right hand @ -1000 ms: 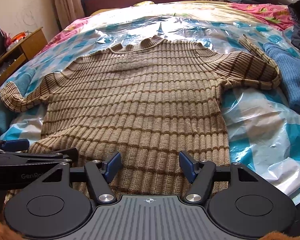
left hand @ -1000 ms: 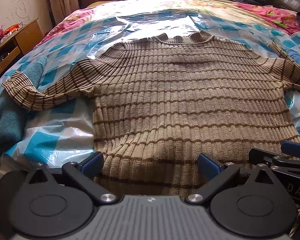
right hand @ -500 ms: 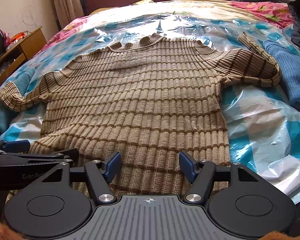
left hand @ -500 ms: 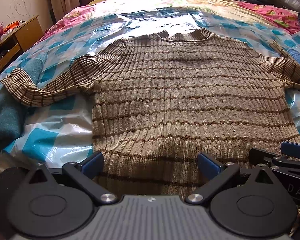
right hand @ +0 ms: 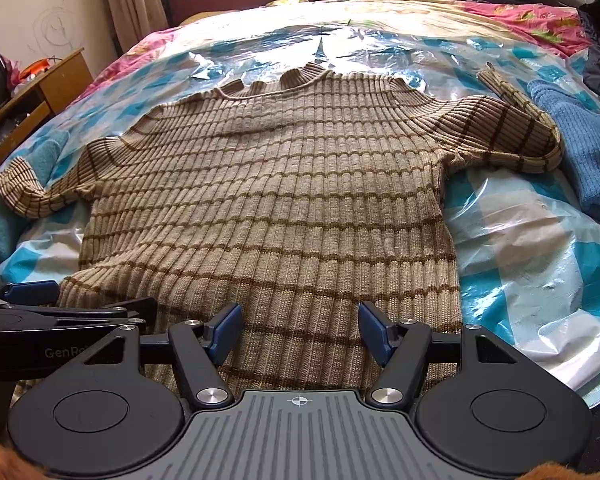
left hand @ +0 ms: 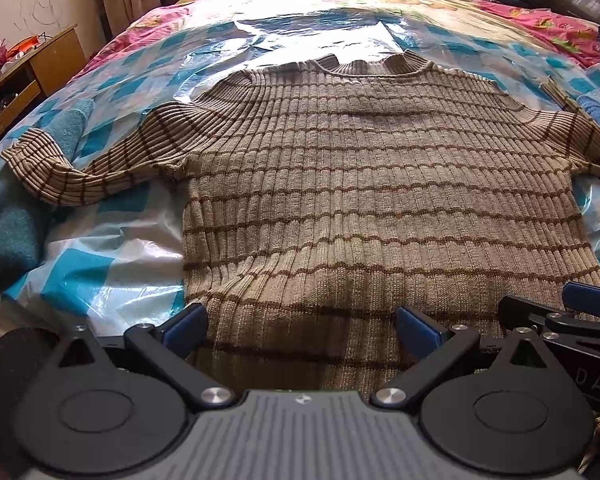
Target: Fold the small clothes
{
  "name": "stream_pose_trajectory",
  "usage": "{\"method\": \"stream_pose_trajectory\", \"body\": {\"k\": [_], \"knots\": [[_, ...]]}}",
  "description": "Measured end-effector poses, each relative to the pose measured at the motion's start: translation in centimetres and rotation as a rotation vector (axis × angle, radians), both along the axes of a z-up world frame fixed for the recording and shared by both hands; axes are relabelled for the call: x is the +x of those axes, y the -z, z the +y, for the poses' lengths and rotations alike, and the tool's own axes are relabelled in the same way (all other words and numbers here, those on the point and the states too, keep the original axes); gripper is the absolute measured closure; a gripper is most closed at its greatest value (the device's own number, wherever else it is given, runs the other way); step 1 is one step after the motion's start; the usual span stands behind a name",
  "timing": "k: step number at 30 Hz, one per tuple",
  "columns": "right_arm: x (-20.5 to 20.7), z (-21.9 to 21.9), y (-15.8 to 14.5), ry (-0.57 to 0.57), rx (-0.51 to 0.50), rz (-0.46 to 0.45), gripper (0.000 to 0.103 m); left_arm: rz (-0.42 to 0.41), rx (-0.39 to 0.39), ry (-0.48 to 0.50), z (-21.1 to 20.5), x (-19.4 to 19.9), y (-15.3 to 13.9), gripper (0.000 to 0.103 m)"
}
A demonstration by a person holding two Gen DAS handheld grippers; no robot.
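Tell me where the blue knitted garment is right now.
In the right wrist view, the blue knitted garment lies at the right edge of the bed, on the clear plastic sheet, right beside the striped tan ribbed sweater's folded sleeve.
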State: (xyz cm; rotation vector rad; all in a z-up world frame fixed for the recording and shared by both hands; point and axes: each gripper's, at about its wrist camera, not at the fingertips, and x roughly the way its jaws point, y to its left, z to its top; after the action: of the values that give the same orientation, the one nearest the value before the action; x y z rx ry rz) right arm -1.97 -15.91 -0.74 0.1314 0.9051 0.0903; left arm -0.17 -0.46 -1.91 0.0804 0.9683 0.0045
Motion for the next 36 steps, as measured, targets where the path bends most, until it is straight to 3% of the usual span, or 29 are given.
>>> {"method": "stream_pose_trajectory", "body": {"k": [25,36], "knots": [[0.1,0.1,0.2,-0.009,-0.010,0.014,0.038,0.068,0.010,-0.008,-0.2,0.2,1.1,0.000],[0.1,0.3,0.2,-0.020,-0.015,0.013,0.038,0.128,-0.029,-0.031,0.3,0.1,1.8,0.000]]}}
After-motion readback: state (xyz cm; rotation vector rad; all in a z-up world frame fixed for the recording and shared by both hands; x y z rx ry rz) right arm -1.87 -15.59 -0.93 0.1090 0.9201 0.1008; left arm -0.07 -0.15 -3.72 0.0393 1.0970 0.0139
